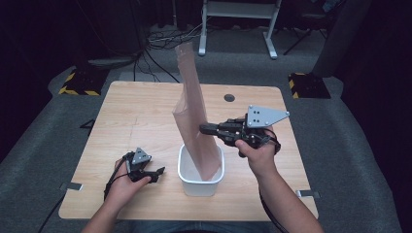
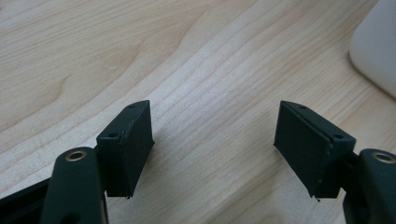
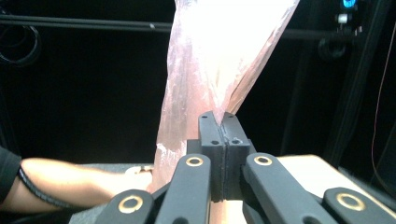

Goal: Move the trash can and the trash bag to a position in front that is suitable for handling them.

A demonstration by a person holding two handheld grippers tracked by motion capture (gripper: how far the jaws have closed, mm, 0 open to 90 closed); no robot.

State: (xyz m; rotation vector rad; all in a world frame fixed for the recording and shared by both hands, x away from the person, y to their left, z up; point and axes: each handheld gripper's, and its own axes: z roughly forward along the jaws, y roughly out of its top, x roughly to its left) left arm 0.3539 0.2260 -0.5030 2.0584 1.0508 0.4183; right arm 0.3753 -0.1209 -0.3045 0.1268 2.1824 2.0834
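Pink bag (image 1: 194,116) in right gripper (image 1: 203,129)

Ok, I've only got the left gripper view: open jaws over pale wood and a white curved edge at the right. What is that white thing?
Observer: A white plastic tub standing on the wooden table, just right of your left gripper.
Operator: Anything in it?
Observer: A thin, translucent pinkish plastic bag rises tall out of it, its lower end inside the tub.
Operator: What holds the bag up?
Observer: The right gripper, jaws shut on the film, pinches it above the tub's rim.
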